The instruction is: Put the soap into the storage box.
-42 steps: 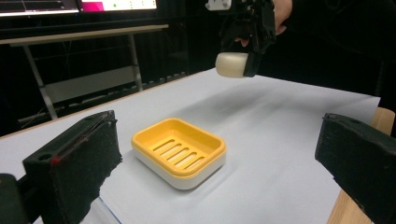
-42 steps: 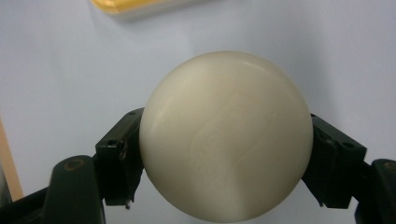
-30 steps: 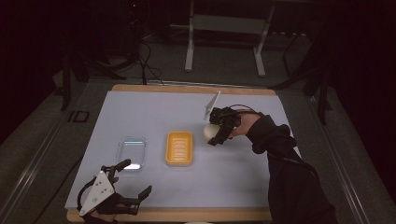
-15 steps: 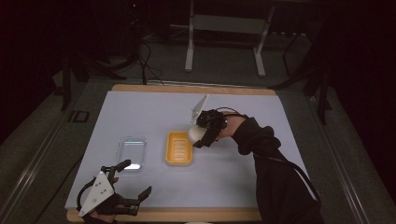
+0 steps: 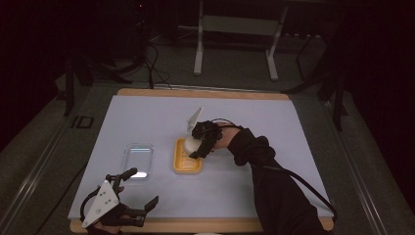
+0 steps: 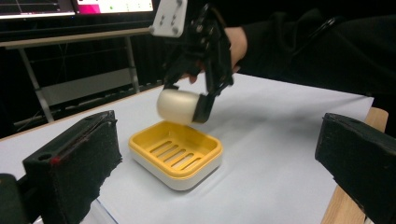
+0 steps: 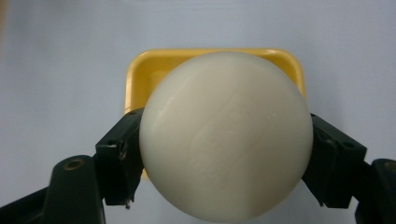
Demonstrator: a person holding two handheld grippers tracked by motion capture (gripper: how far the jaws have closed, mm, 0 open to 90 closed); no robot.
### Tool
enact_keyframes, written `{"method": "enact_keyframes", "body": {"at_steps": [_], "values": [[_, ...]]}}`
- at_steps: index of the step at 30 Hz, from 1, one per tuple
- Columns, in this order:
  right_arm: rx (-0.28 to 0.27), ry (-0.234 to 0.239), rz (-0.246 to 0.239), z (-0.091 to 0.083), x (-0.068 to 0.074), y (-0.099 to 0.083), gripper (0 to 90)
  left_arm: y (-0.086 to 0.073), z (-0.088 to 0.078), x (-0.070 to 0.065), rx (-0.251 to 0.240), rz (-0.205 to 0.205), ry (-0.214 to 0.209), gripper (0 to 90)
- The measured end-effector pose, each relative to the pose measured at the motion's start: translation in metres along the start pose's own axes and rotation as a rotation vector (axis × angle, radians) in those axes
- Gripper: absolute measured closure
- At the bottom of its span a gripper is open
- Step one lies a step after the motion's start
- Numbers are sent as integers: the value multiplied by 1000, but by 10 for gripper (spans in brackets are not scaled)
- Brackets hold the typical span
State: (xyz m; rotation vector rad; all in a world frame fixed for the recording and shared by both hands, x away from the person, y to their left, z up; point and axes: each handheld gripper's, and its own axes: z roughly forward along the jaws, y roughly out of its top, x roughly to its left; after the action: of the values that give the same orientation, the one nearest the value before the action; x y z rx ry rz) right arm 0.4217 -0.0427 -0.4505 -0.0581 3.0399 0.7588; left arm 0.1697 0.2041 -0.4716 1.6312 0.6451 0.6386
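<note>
— Dark surroundings are seen beyond a pale sheet spread over the wood-edged counter (image 5: 147, 117). What is held, and where?

— A round white soap bar (image 6: 178, 106) is clamped between the jaws of the right tongs (image 5: 196, 145), just above the yellow slatted soap dish (image 6: 175, 154) and not touching it. In the right gripper view the soap (image 7: 226, 140) is seen pressed at both sides, with the dish (image 7: 140, 70) directly behind it.

— And the left tongs?

— The left tongs (image 5: 139, 193) are held apart and empty near the front edge of the counter, beside a clear plastic lid (image 5: 137, 157).

— What might go wrong?

— The bar is smooth and curved, so it could be squeezed out of the pads if the grip is shifted. If it is let go while off centre, the rim could be struck and the light dish tipped or pushed across the sheet. A release from too high might let the soap bounce out.
</note>
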Motion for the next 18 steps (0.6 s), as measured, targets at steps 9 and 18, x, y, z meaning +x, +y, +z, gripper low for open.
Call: {"method": "enact_keyframes", "body": {"at_steps": [9, 18], "values": [[35, 18, 43, 30, -4, 0, 245, 0, 0, 0, -1, 0, -4, 1], [64, 31, 36, 48, -5, -4, 245, 0, -1, 0, 0, 2, -5, 1]]}}
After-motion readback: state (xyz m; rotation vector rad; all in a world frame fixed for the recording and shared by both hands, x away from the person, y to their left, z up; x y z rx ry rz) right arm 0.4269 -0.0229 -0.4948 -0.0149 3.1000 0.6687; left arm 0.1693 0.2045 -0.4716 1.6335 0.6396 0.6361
